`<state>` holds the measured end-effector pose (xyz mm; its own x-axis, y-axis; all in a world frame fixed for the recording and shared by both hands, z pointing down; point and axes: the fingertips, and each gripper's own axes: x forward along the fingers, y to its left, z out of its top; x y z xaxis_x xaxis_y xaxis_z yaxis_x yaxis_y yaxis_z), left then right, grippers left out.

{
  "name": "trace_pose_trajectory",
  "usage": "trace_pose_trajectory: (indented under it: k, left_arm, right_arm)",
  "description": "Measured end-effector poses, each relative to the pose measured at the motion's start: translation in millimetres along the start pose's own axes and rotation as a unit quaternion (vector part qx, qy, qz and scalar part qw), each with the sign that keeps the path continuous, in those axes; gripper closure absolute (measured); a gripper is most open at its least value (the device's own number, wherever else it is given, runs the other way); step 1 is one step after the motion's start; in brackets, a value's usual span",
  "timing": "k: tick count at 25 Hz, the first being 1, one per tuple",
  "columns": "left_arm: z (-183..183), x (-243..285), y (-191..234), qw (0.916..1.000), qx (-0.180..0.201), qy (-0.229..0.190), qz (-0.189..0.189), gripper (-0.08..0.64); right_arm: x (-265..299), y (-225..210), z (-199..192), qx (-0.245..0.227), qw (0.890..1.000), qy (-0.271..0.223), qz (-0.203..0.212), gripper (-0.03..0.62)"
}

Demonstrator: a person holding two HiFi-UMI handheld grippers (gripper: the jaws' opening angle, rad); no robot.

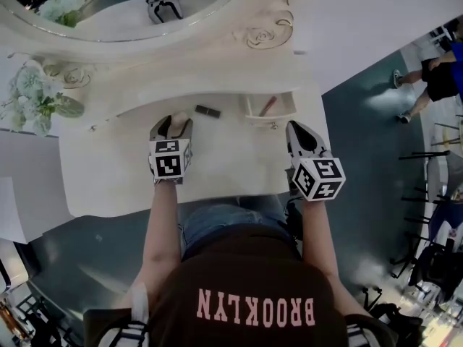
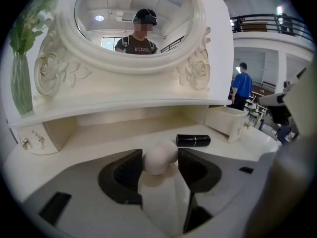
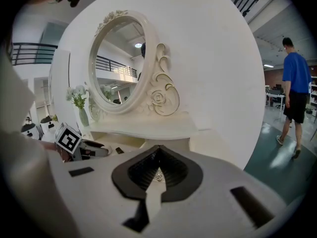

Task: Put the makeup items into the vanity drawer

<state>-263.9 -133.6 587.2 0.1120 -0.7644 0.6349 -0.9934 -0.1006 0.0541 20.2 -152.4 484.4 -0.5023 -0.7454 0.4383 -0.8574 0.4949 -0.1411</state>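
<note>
My left gripper [image 1: 172,125] clasps the pale makeup sponge [image 2: 158,157] between both pads on the vanity top [image 1: 231,165]. The black lipstick [image 2: 193,140] lies just beyond. My right gripper [image 1: 296,130], clenched and empty, is near the open drawer [image 1: 282,117].

- The mirror [image 1: 123,6] is cut off by the head view's top edge.
- A slim reddish item [image 1: 268,106] in the open drawer [image 1: 251,111] is too small to identify.
- From above, the left gripper [image 1: 172,123] hides most of the makeup sponge [image 2: 159,156].
- A bystander [image 1: 428,85] is cut by the head view's right edge.
- A tiny shiny object [image 3: 157,175] past the right gripper [image 3: 158,152] cannot be made out.
</note>
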Motion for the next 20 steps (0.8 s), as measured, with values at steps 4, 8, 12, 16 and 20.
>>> trace_pose_trajectory:
  k: [4,8,12,16,20]
  left_arm:
    - [-1.1,-1.3,-0.1,1.0000,0.007,0.002,0.005,0.345]
    - [1.0,-6.0,0.1,0.9999,0.005,0.001,0.009,0.345]
    - [6.2,-13.8,-1.8,0.9999,0.005,-0.002,0.014,0.345]
    - [13.9,-19.8,-4.4,0.9997,0.007,-0.007,0.021,0.345]
    - [21.9,-26.7,-6.8,0.9995,0.009,-0.013,0.029,0.345]
  right_arm:
    - [-4.7,-2.2,0.6,0.003,1.000,-0.003,-0.004,0.594]
    - [-9.6,-4.4,3.7,0.005,1.000,-0.006,-0.005,0.595]
    - [-15.1,-6.5,10.0,0.007,1.000,-0.010,-0.002,0.595]
    - [-18.8,-9.6,17.9,0.007,1.000,-0.015,0.003,0.594]
    - [-23.8,-15.1,26.3,0.009,1.000,-0.024,0.006,0.594]
